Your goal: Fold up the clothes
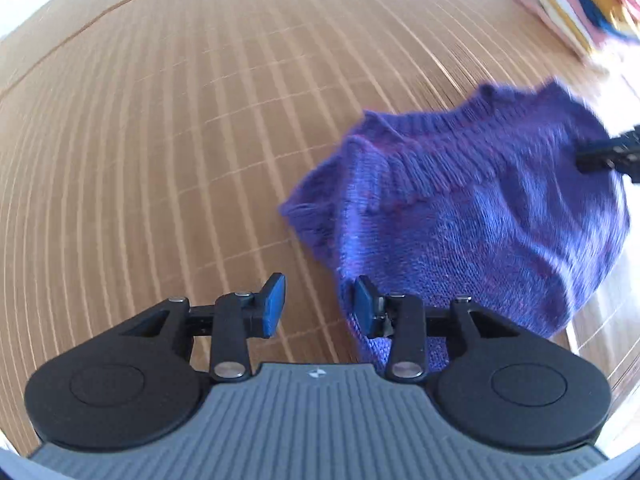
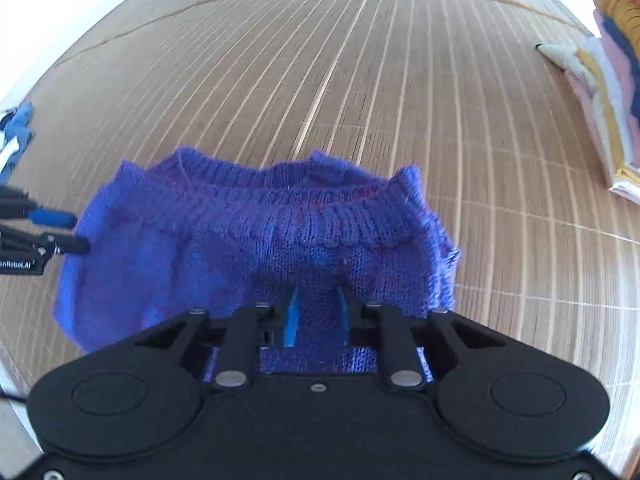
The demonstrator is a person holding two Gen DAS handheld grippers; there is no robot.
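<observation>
Sweater sits right of left gripper, under right gripper

Left gripper [image 1: 319,306]: jaws apart, nothing between the pads; the right pad overlaps the sweater [image 1: 472,216] hem edge in view, but we can't tell if it touches. The sweater lies to its right and forward on the mat [image 1: 168,128].

Right gripper [image 2: 317,316]: jaws partly closed with blue knit between the pads. We read that as pinching the near hem, but can't tell how firm the hold is. Its fingers sit mid-width on the garment, so the right side is nearer the work.

Long axis, as we judge it: sweater spreads left to right across the right wrist view, ribbed collar on the far edge, hem toward us. In that view the left gripper's tips sit at the sweater's left edge, just beside or touching.

Count: two grippers, one sweater, one mat, one pile of folded clothes [image 2: 612,92] far right, well apart from the sweater. One blue scrap of cloth [image 2: 20,124] at far left, unclear what it is.
</observation>
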